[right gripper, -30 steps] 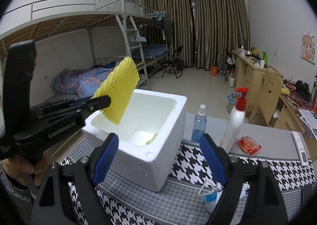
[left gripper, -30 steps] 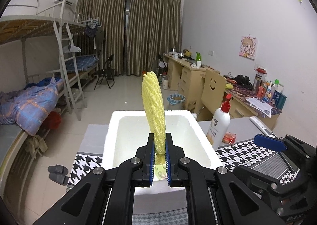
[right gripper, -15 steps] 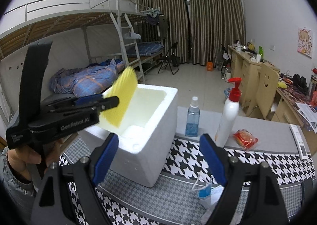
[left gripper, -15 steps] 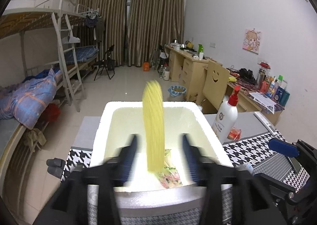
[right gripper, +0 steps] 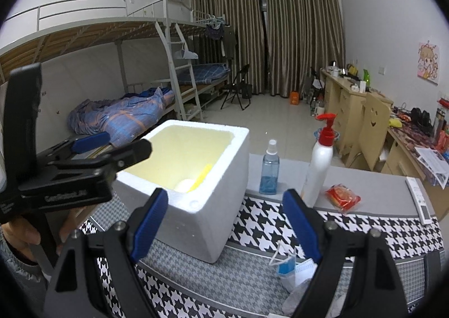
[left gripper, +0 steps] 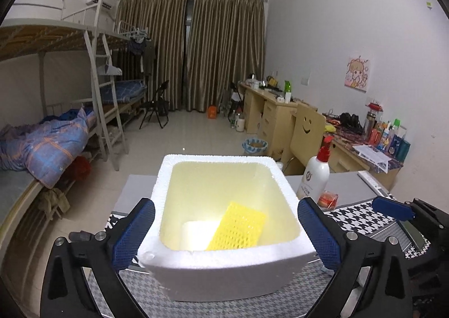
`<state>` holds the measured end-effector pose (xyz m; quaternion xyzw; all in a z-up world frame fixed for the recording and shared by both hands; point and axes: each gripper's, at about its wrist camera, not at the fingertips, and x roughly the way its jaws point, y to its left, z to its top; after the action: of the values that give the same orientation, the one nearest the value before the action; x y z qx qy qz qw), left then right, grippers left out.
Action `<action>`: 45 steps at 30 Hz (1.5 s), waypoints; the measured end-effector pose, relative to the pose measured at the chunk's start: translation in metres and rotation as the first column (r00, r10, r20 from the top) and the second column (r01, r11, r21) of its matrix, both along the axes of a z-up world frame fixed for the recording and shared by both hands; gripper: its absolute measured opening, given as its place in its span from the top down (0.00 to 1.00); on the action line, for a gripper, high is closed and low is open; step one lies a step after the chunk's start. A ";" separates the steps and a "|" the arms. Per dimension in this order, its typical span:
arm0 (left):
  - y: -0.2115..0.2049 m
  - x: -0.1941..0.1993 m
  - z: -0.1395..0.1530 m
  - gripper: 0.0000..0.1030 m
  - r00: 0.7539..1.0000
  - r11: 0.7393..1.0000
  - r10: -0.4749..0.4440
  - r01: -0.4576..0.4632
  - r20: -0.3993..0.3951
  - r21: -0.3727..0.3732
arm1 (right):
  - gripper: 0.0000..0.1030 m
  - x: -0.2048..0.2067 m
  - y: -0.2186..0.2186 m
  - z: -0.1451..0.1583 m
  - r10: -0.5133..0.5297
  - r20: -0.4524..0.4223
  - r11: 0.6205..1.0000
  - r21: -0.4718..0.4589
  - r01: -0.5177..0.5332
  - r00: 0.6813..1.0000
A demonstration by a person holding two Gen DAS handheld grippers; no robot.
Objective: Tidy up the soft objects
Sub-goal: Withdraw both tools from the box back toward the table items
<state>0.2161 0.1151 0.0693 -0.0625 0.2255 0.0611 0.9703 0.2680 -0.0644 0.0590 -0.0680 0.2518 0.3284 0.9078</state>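
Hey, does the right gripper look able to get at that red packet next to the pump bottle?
Probably yes. The right gripper is open and holds nothing, and the red packet lies in the open on the grey tabletop, beside the pump bottle, with nothing over it.

One white foam box [left gripper: 224, 267] holds one yellow mesh foam sleeve [left gripper: 238, 231]. Beside it stand one white red-capped pump bottle [right gripper: 318, 166], one blue spray bottle [right gripper: 270, 170] and one red packet [right gripper: 342, 196].
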 end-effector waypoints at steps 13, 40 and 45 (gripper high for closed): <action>-0.016 -0.038 0.014 0.01 0.999 0.999 0.022 -0.024 0.046 0.038 | 0.16 -0.023 -0.010 0.009 -0.003 0.029 1.000 0.020 0.002 1.000; -0.048 -0.107 0.008 0.01 0.994 0.997 -0.021 0.014 0.103 0.071 | 0.16 -0.082 -0.048 0.008 -0.059 0.107 0.998 0.031 0.056 0.993; -0.053 -0.112 0.001 0.01 0.994 0.998 -0.036 0.030 0.103 0.060 | 0.16 -0.087 -0.056 0.005 -0.073 0.112 0.997 0.036 0.069 0.991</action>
<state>0.1042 0.0618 0.0701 -0.0332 0.1739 0.0483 0.9830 0.1815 -0.1204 0.0636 -0.0628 0.1968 0.2956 0.9327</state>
